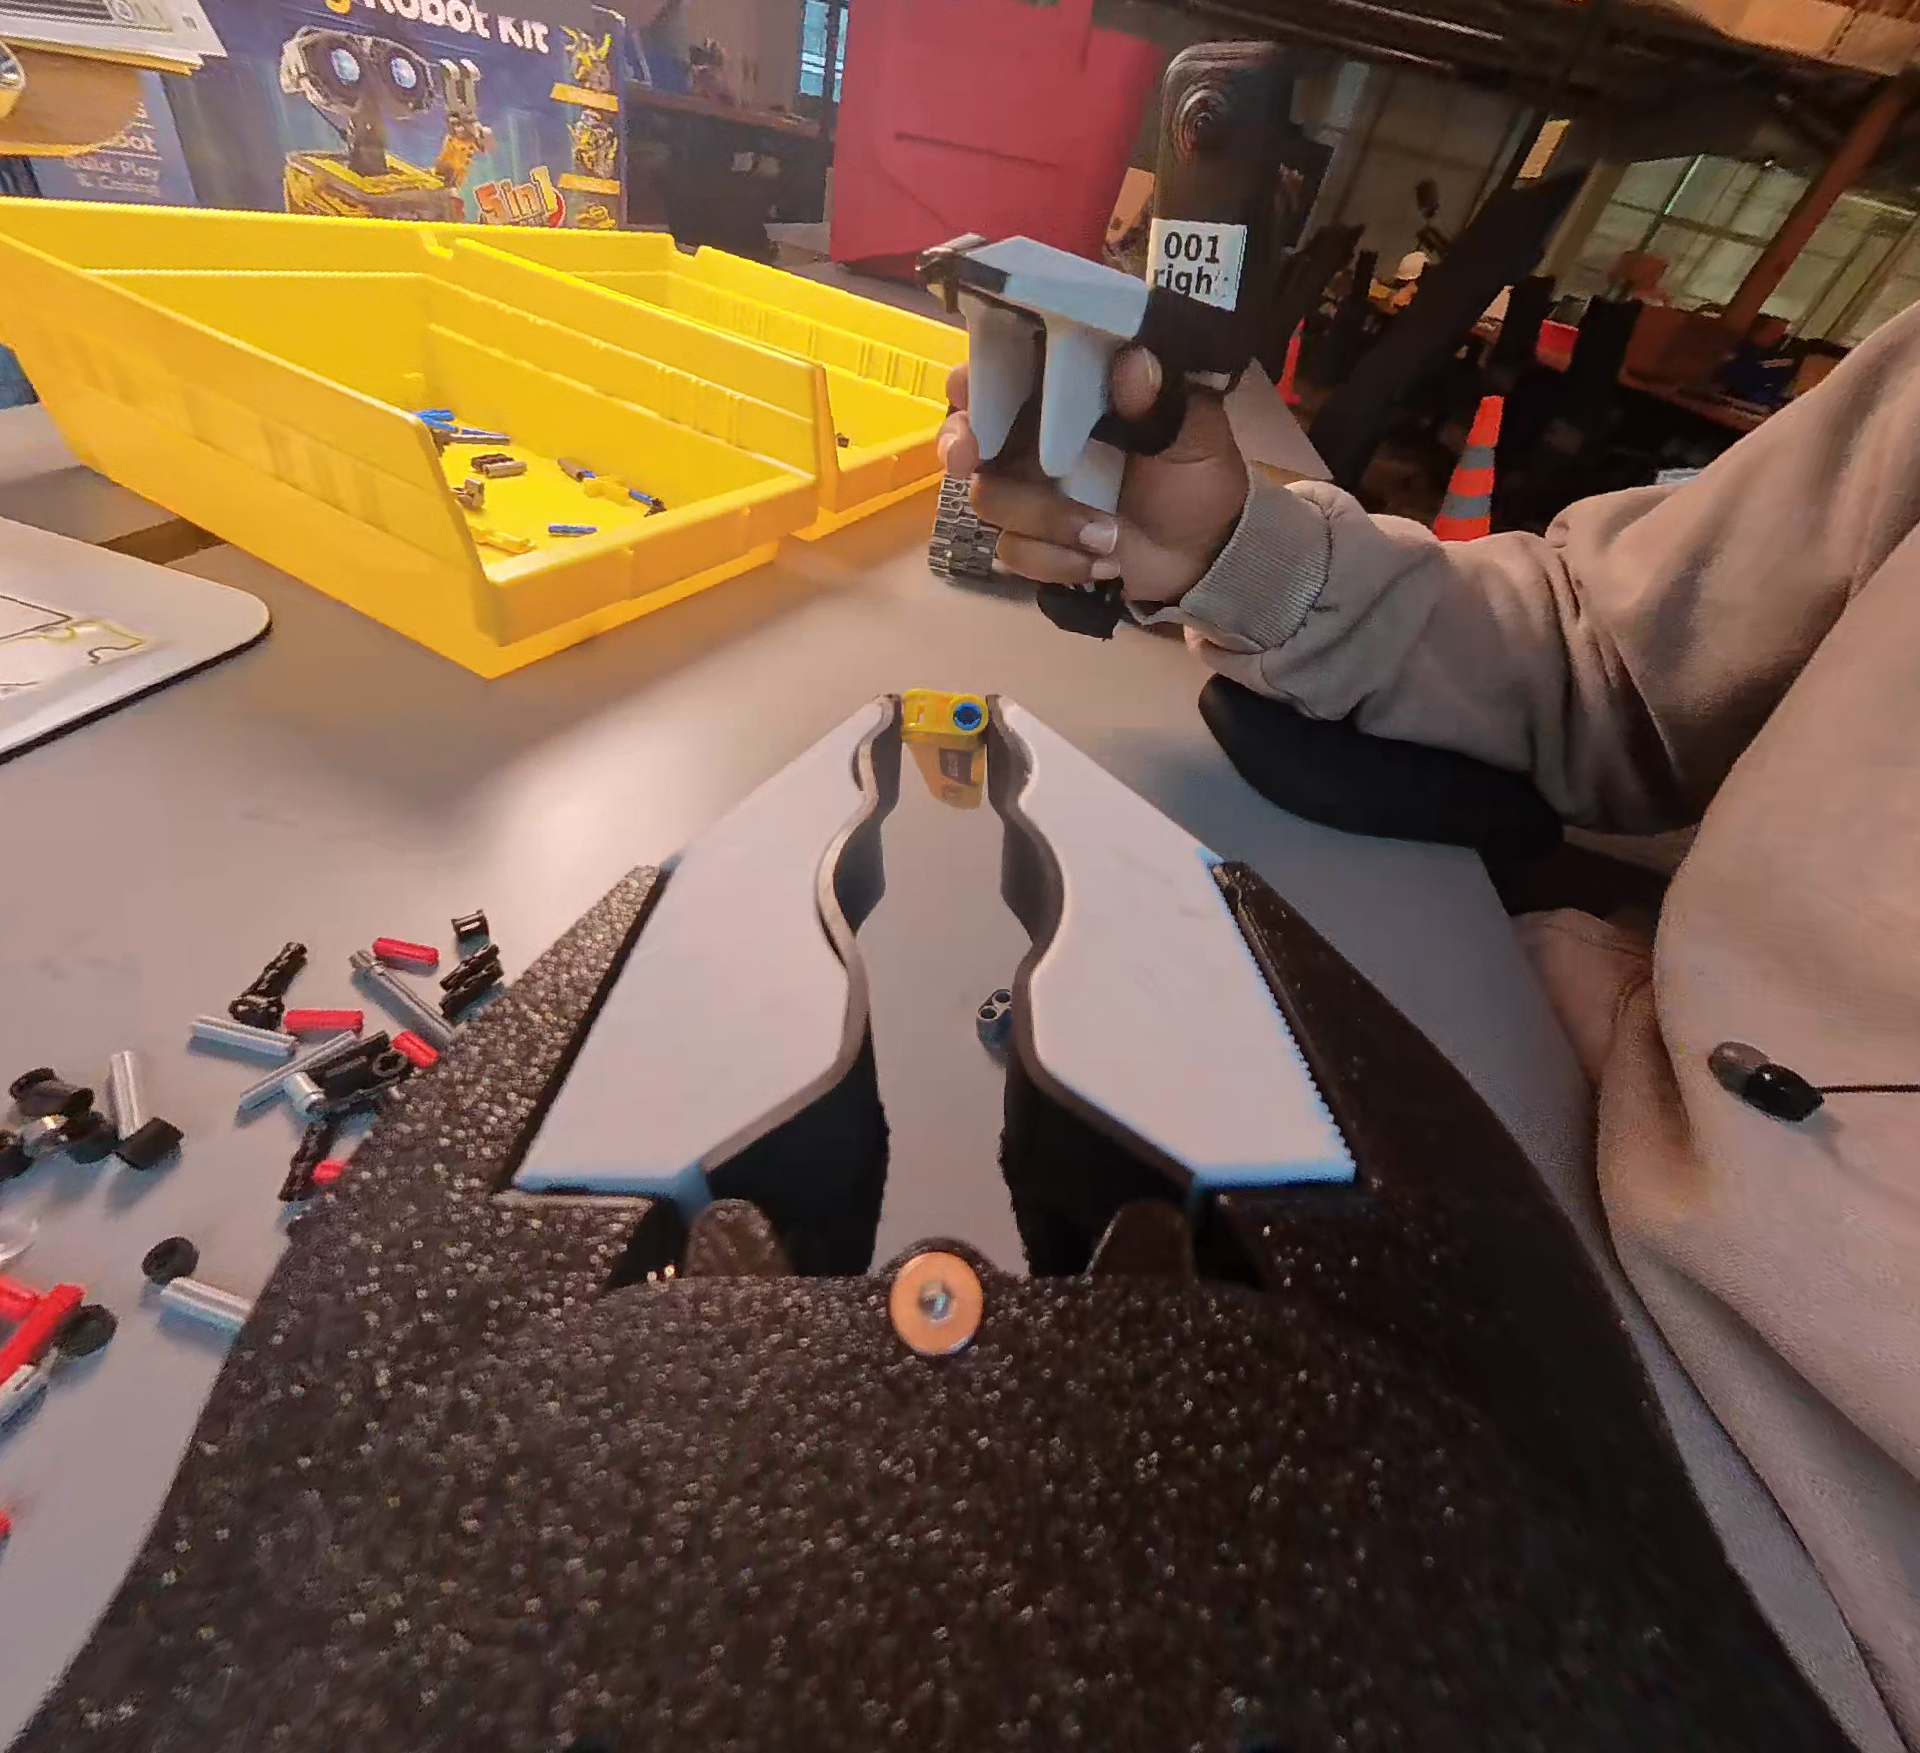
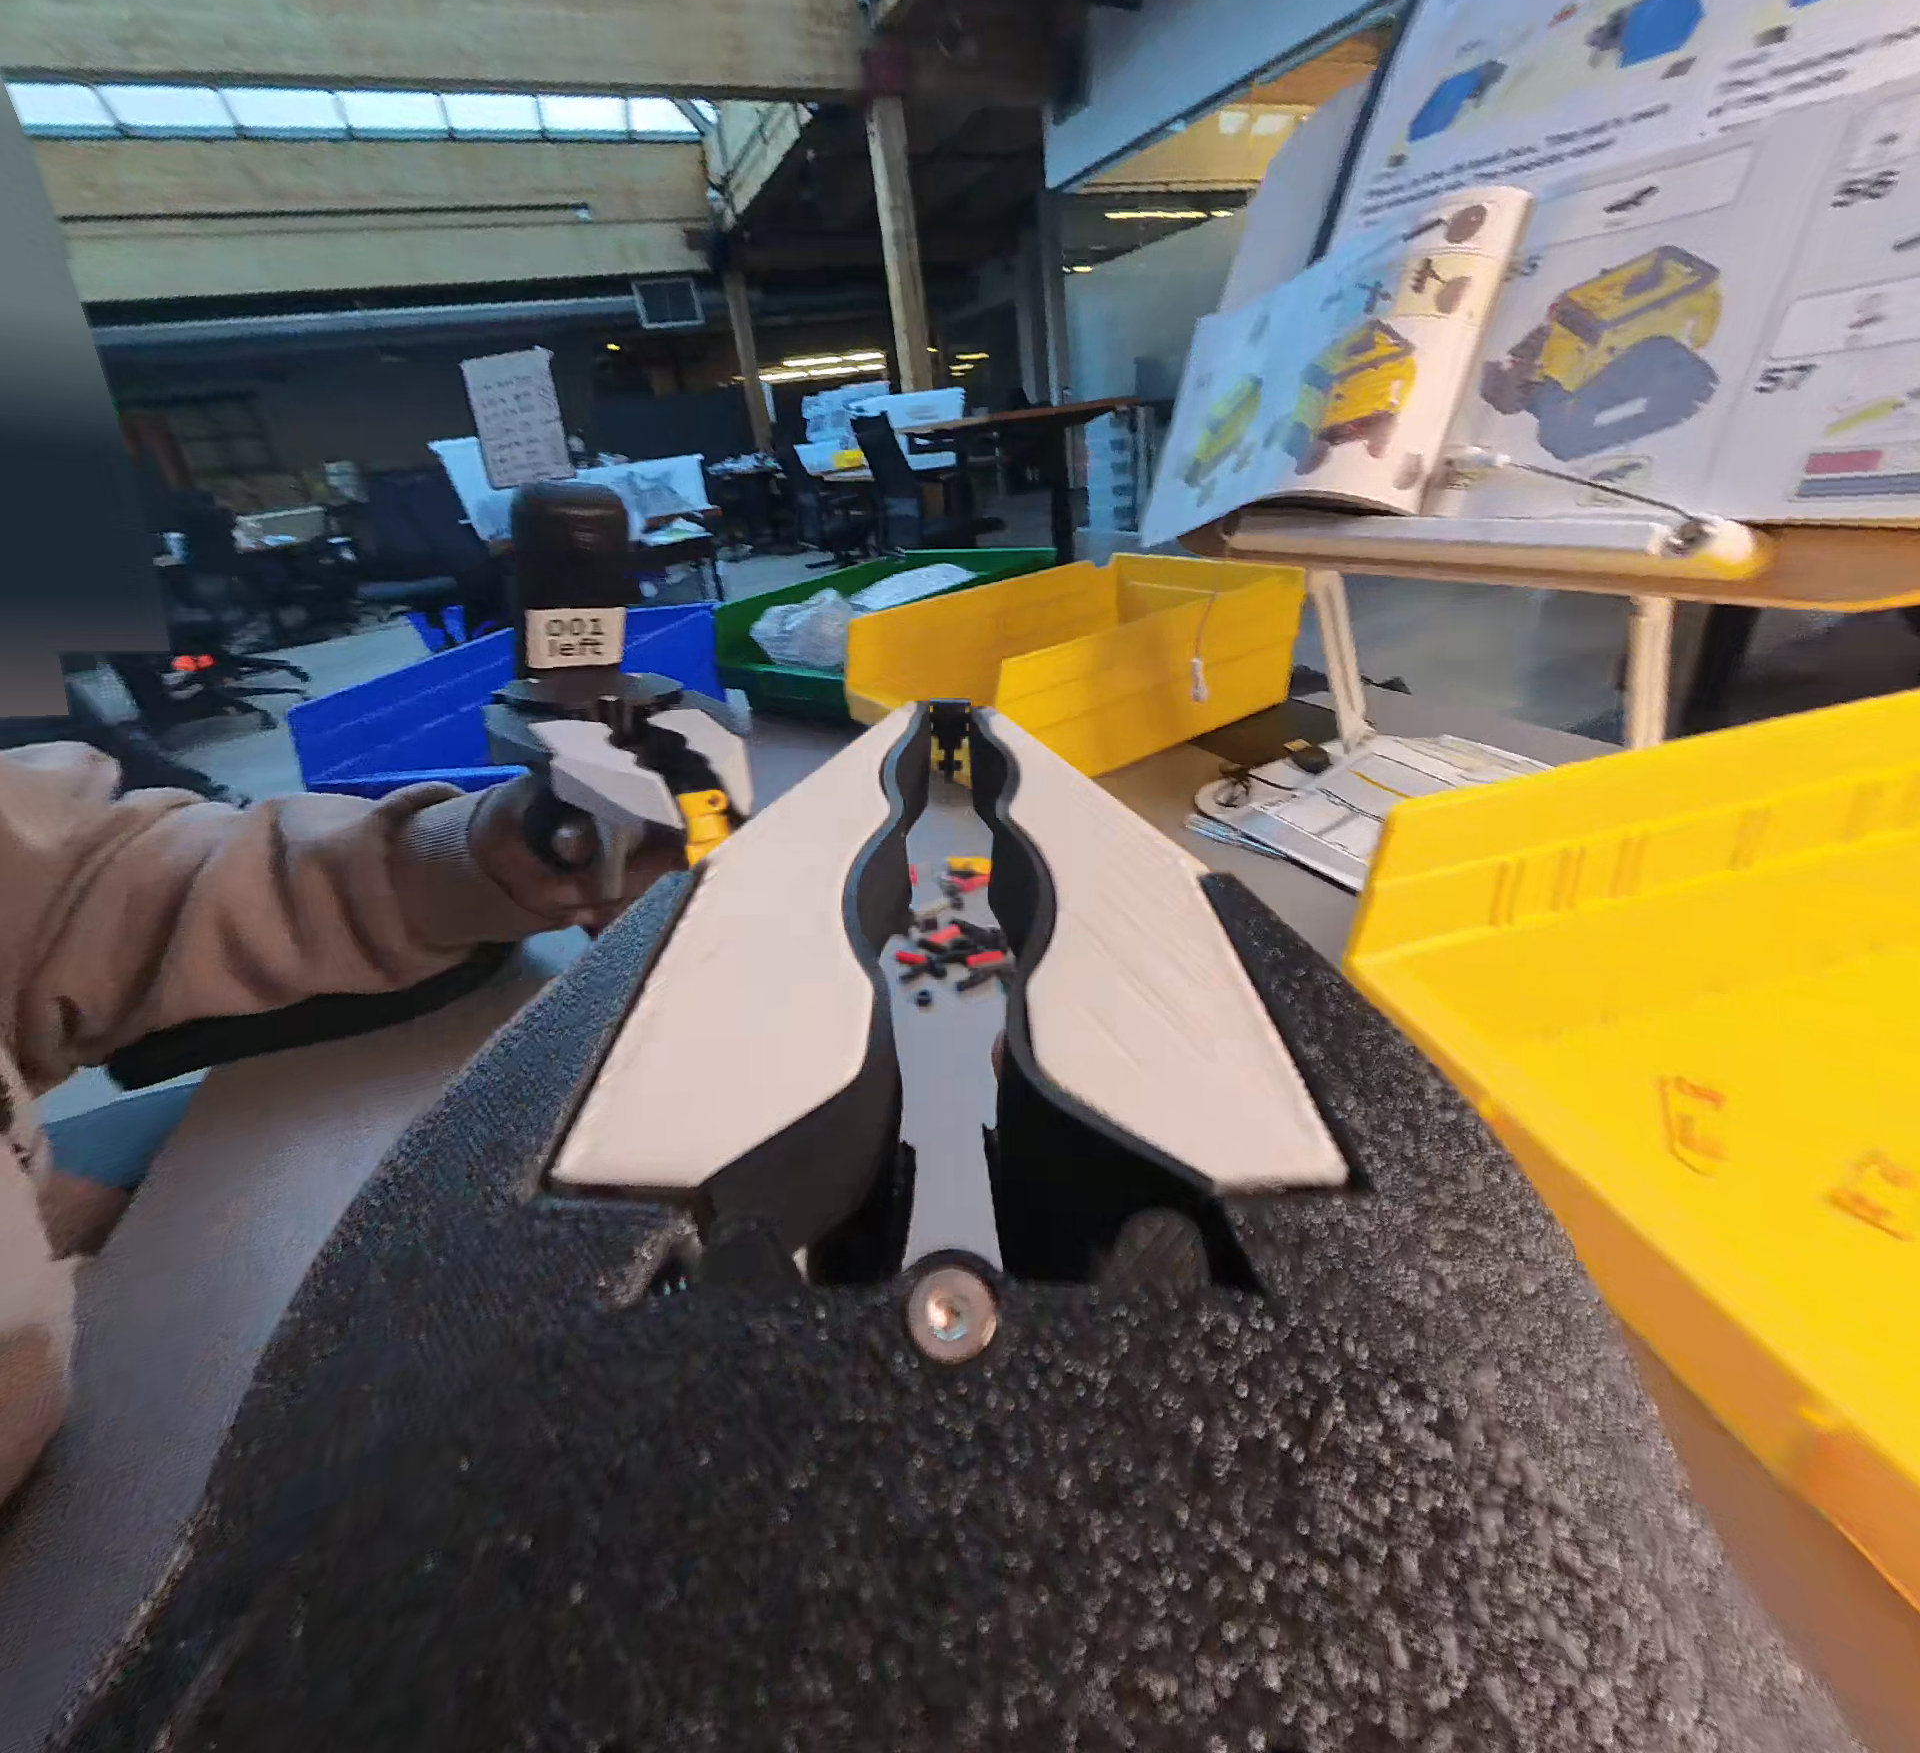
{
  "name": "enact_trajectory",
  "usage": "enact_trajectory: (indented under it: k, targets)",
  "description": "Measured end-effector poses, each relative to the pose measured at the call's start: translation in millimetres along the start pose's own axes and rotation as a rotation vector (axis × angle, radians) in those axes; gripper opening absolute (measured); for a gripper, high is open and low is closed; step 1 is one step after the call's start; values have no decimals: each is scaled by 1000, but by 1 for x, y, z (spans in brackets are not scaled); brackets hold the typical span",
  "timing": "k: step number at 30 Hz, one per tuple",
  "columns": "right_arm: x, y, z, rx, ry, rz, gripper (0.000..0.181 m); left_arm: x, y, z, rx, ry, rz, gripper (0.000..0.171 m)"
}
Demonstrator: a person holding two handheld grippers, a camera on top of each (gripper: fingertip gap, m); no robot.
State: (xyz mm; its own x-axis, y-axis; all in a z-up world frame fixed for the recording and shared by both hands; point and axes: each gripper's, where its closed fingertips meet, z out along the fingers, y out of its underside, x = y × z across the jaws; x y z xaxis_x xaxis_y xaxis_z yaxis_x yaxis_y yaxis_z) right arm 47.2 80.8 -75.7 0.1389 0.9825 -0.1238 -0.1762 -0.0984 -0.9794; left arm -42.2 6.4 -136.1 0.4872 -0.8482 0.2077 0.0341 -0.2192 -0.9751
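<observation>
Your left tool [image 1: 943, 716] is clamped on a small yellow piece with a blue pin [image 1: 943, 735], pinched right at the fingertips and held above the grey table [image 1: 582, 768]. Your right tool [image 2: 950, 729] is closed on a small black and yellow piece [image 2: 950, 747] at its tips, also lifted off the table. In the left wrist view, your right hand [image 1: 1081, 498] grips that tool's handle just beyond the yellow piece, with a black tracked part [image 1: 961, 527] close behind the hand; whether they touch cannot be told. To the left of your left tool lies a loose scatter of black, red and grey pins [image 1: 312, 1028], and one small grey connector [image 1: 995, 1012] sits on the table between the fingers. Two yellow bins [image 1: 623, 498] stand side by side farther back, the nearer one holding a few small blue and yellow parts [image 1: 540, 477]. In the right wrist view, an open instruction booklet [image 2: 1558, 249] rests on a stand to the right, with another yellow bin [image 2: 1091, 654] below it, and green and blue bins beside that.
</observation>
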Motion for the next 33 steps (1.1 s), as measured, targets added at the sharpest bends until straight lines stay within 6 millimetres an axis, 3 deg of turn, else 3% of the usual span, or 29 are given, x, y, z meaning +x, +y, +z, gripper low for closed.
enact_trajectory:
  k: [2,6,8,10,16,18,21,23,25,28,31,33]
  targets:
    - [29,-5,-9,-29,116,-6,5,-5,-2,-1,6,-29,-3,16]
    - [81,-39,-29,-153,362,-128,5,-14,-7,-6,34,-81,2,16]
    - [107,-47,-32,-307,436,-157,5,-16,-9,-7,46,-85,-12,16]
    - [145,-49,-30,-464,524,-215,5,-17,-9,-7,48,-93,-14,15]
    - [278,-10,-27,-823,702,-187,7,-11,-3,-5,43,-79,-12,16]
    - [302,-4,-26,-831,731,-143,10,-11,2,-6,28,-79,-8,16]
    - [310,-8,-20,-762,744,-97,17,-10,3,-6,32,-59,-28,16]
    - [298,-20,-14,-695,742,-120,19,-8,0,-5,44,-37,-43,16]
    - [258,-33,5,-576,637,-136,19,-4,-3,-5,65,-5,-57,16]
    - [146,-31,40,-424,297,-96,18,6,-12,-7,114,60,-73,16]
    - [20,6,55,-388,-69,55,18,19,-19,-9,151,116,-39,16]
    - [-51,35,54,-386,-284,123,20,28,-22,-9,169,145,-11,16]
